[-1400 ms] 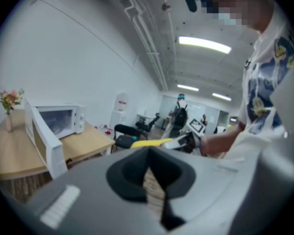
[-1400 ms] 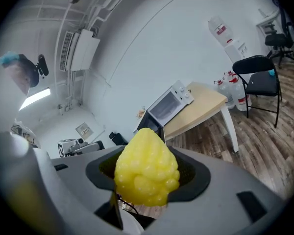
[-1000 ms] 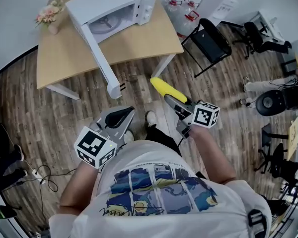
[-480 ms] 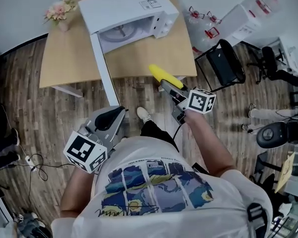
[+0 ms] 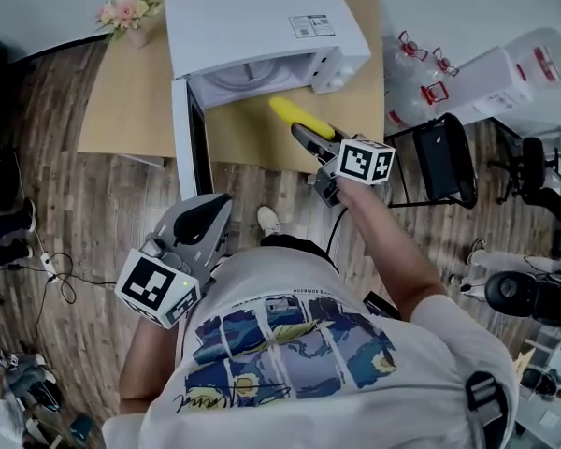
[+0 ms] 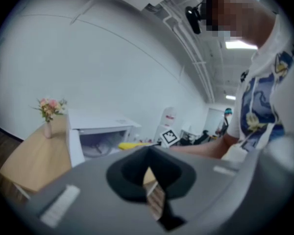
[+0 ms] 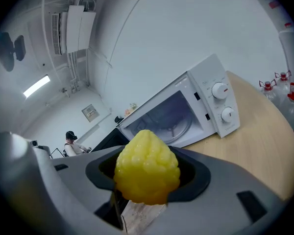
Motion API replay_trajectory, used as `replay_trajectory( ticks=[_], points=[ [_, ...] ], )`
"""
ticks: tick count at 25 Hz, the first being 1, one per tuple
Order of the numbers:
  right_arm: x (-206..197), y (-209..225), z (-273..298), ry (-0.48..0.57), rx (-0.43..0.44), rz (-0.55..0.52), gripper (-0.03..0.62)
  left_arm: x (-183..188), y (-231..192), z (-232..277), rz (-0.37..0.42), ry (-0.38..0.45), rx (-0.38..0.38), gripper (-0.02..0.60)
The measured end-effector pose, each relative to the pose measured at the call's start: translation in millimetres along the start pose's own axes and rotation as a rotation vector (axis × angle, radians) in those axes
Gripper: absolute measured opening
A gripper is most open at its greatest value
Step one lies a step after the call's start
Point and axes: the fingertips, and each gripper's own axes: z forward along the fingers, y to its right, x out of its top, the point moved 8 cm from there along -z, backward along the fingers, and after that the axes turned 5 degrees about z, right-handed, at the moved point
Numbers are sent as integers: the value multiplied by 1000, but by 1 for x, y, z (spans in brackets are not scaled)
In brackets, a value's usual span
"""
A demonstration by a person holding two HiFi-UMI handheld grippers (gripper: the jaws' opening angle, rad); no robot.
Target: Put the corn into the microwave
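Corn (image 5: 297, 120): bright yellow cob with a pebbled kernel surface and a rounded, tapering tip. In the right gripper view it shows end-on (image 7: 147, 166), so its length cannot be read there.

Right tool (image 5: 310, 138) (image 7: 147, 192): jaws clamped on the rear of the corn. The cob projects ahead of the tips, and the held end is hidden between the jaws.

Ahead of this tool stands the white microwave (image 5: 262, 26) (image 7: 186, 111) with its door (image 5: 189, 138) swung open. The glass turntable (image 7: 172, 124) is visible inside. The corn tip is over the wooden worktop (image 5: 140, 101), just in front of the cavity mouth and outside it.

Left tool (image 5: 210, 215) (image 6: 149, 182): held low near the person's torso, well apart from the corn. The jaws appear closed on nothing. Only a thin sliver shows between them, and this view is soft. The corn lies ahead and to the right of this tool (image 6: 132, 144), partly cut off by the tool body.
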Motion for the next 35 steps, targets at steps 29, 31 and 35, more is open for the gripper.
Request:
replay_trajectory(
  ticks=[29, 31, 35],
  points=[
    [49, 72, 212, -179, -110, -385, 250, -2, -16, 7, -138, -64, 449, 9],
    [51, 72, 220, -193, -128, -444, 250, -3, -19, 7, -143, -70, 458, 9],
    [56, 71, 236, -214, -153, -550, 252, -4, -23, 9, -138, -80, 467, 9]
  ],
)
